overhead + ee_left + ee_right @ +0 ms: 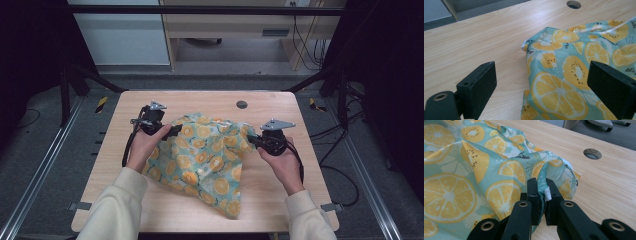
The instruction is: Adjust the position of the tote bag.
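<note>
A teal cloth bag (205,155) printed with orange and lemon slices lies rumpled in the middle of the wooden table (165,212). My left gripper (175,131) is at the bag's left edge with its jaws wide open. In the left gripper view the bag (574,50) lies just ahead of the left gripper (541,77), and neither pad presses on it. My right gripper (252,141) is at the bag's right corner. In the right gripper view the right gripper (541,187) is shut on a fold of the bag's hem (544,173), with a white cord end (547,194) between the jaws.
A round cable hole (242,104) sits in the table behind the bag. Bare wood runs along the table's far edge and both sides. Metal rails flank the table on the floor. The person's cream sleeves (117,210) come in from the bottom.
</note>
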